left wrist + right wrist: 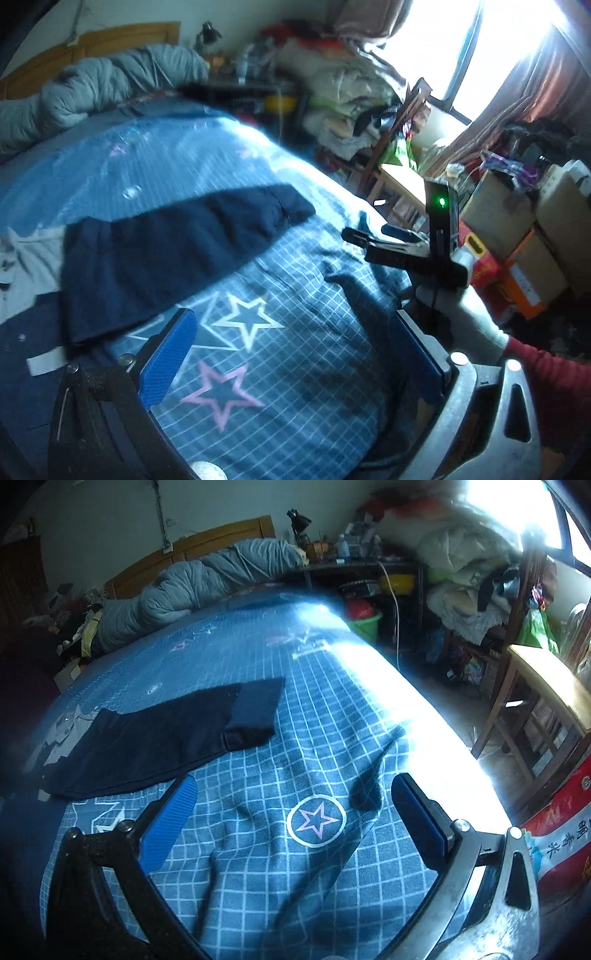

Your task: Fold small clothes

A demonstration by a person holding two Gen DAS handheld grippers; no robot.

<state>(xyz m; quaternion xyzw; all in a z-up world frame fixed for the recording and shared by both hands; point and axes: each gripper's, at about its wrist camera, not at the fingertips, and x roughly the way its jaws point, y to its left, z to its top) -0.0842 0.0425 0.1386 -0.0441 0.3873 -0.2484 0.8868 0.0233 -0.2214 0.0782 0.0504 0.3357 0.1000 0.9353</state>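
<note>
Grippers left (pixel 291 354) and right (pixel 295 823) hover spread wide and empty over the bed (pixel 332 701), near the dark garment (pixel 155 738).

Blown-out window (pixel 509 55) glare washes the bedsheet (pixel 369 672); fisheye edges dark, blurred.

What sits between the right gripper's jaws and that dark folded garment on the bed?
Only bare checked bedsheet; the right wrist view shows nothing between the right gripper and the dark garment.
</note>
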